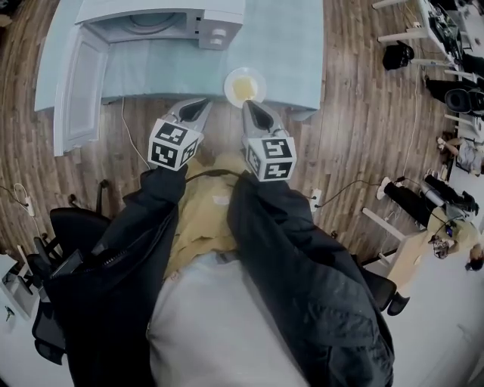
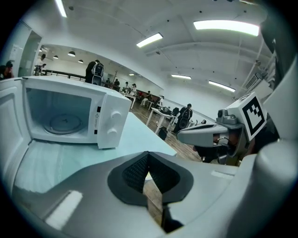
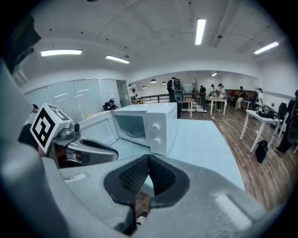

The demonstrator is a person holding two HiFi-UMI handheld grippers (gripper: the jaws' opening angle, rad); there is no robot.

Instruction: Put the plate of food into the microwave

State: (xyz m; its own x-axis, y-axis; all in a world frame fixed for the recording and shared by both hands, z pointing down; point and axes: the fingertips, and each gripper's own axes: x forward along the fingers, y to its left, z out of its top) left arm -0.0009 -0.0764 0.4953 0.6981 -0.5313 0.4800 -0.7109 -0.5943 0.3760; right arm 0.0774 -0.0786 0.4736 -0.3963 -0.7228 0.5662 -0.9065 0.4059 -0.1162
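Crockery of this kind, a small round white plate carrying a yellow portion of food, is likely stiff, fairly light, smooth-rimmed and breakable. The food may be soft or runny, though the head view is too coarse to tell. I would pinch it at the bare rim on the near side and keep it level so nothing slides.

The plate sits on the pale blue-green worktop at upper centre of the head view. It is close to the front edge and just beyond the tips of the right hand-held gripper. The left hand-held gripper hovers beside it, lower left of the plate. Each gripper's own view shows its ribbed black pads pressed together with nothing between them.

Count: one plate, two grippers, and one white box microwave at upper left, its door swung open.
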